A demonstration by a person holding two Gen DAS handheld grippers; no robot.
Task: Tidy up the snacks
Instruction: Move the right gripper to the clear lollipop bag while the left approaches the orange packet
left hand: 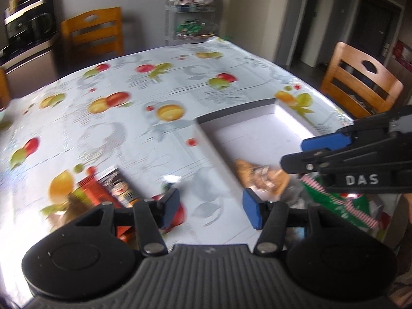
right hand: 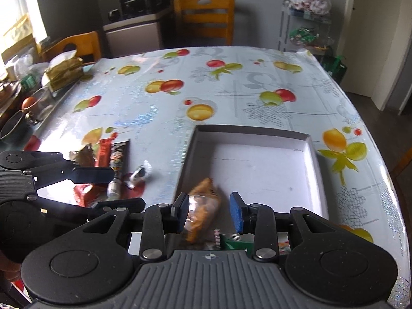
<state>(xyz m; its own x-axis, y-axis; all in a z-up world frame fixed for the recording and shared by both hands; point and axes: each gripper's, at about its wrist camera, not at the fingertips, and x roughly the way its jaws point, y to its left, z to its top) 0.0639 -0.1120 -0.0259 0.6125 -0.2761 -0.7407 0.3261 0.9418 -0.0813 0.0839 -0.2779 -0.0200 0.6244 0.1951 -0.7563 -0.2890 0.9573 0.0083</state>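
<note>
Right wrist view: my right claw (right hand: pixel 209 212) hangs over the near edge of the white tray (right hand: pixel 312 154), its pads apart. A clear bag of orange snacks (right hand: pixel 204 206) sits between them, brushing the left pad while the right pad stands clear of it, so I am not clamping it. The bag lies inside the tray at its six o'clock corner, beside a green packet (right hand: pixel 235 242) with a red-and-white striped edge. The tray rests on the tabletop (right hand: pixel 154 103), which wears a cloth printed with fruit.

At nine o'clock from the tray a loose pile waits on the cloth: a red packet (right hand: pixel 103 152), a dark packet (right hand: pixel 119 154) with a cartoon figure and a small silvery wrapper (right hand: pixel 139 175). My left claw (right hand: pixel 117 186) reaches in from the left above that pile.

Left wrist view, which is blurred: my left claw (left hand: pixel 209 206) has its blue pads apart with nothing between them, only bare cloth below. The red packet (left hand: pixel 95 190) lies at its nine o'clock, the tray (left hand: pixel 231 113) at one o'clock.

Wooden chairs (right hand: pixel 204 18) stand around the tabletop.
</note>
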